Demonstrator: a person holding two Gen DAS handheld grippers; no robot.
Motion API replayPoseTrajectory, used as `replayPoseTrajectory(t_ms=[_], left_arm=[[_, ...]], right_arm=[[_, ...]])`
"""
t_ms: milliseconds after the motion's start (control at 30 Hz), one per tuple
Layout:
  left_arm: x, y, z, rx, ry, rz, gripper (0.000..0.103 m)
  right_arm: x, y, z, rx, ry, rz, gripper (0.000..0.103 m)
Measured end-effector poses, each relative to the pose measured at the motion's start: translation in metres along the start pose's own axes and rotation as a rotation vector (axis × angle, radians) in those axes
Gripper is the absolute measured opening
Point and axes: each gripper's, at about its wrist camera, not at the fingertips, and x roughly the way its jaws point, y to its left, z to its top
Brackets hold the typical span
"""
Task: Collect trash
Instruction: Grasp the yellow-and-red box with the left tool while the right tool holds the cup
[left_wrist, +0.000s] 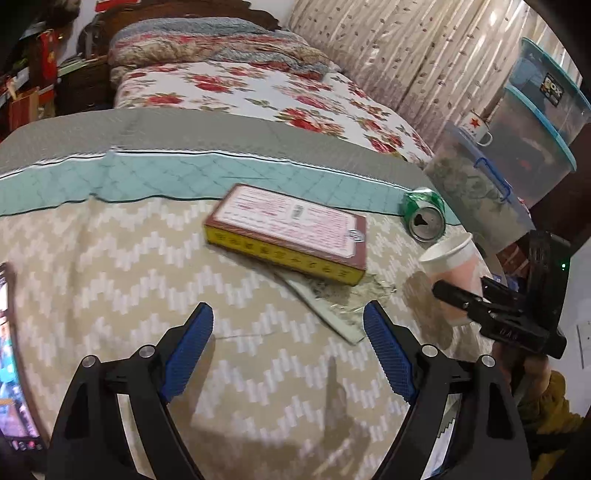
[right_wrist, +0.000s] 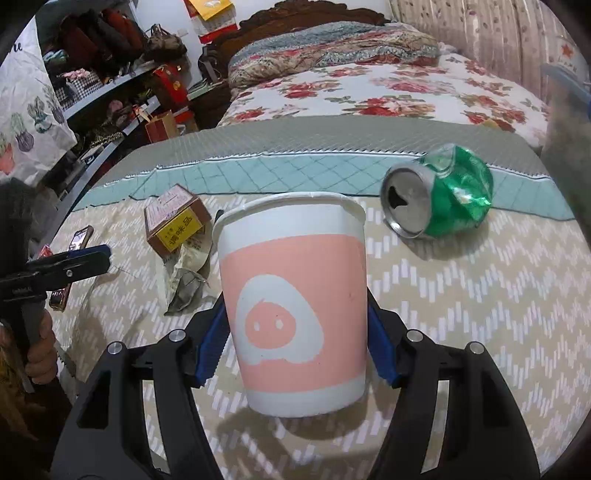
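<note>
A pink and white paper cup (right_wrist: 295, 302) stands upright between the blue pads of my right gripper (right_wrist: 295, 323), which is shut on its sides. A shadow lies under it on the bedspread. A crushed green can (right_wrist: 439, 192) lies on its side behind the cup to the right. In the left wrist view my left gripper (left_wrist: 288, 317) is open over the bedspread with nothing between its fingers. Ahead of it lie a flat yellow-edged box (left_wrist: 291, 229), a crumpled wrapper (left_wrist: 340, 299) partly under the box, the can (left_wrist: 424, 216), and the cup (left_wrist: 452, 258) in the right gripper (left_wrist: 465, 291).
The zigzag bedspread (left_wrist: 147, 266) covers the near bed, and a floral bed (left_wrist: 258, 88) lies beyond. Clear storage bins (left_wrist: 535, 122) and a mug (left_wrist: 476, 127) stand at the right. A phone (right_wrist: 79, 236) lies near the left edge. Cluttered shelves (right_wrist: 110, 74) fill the far left.
</note>
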Motion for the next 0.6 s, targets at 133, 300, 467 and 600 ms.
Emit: replayPoseTrajectory(t_ms=[133, 300, 467, 600], left_arm=[[0.006, -0.007, 0.007, 0.014, -0.001, 0.021, 0.08], [0.006, 0.002, 0.014, -0.018, -0.004, -0.01, 0.083], [0.004, 0.024, 0.008, -0.114, 0.004, -0.066, 0.089], [0.0, 0.048, 0.008, -0.19, 0.001, -0.069, 0.089]], right_arm=[[0.0, 0.003, 0.007, -0.018, -0.016, 0.001, 0.067], [0.015, 0.016, 0.041, -0.065, -0.031, -0.039, 0.067], [0.062, 0.044, 0.081, -0.234, -0.007, -0.146, 0.067], [0.076, 0.065, 0.086, -0.314, 0.038, -0.111, 0.067]])
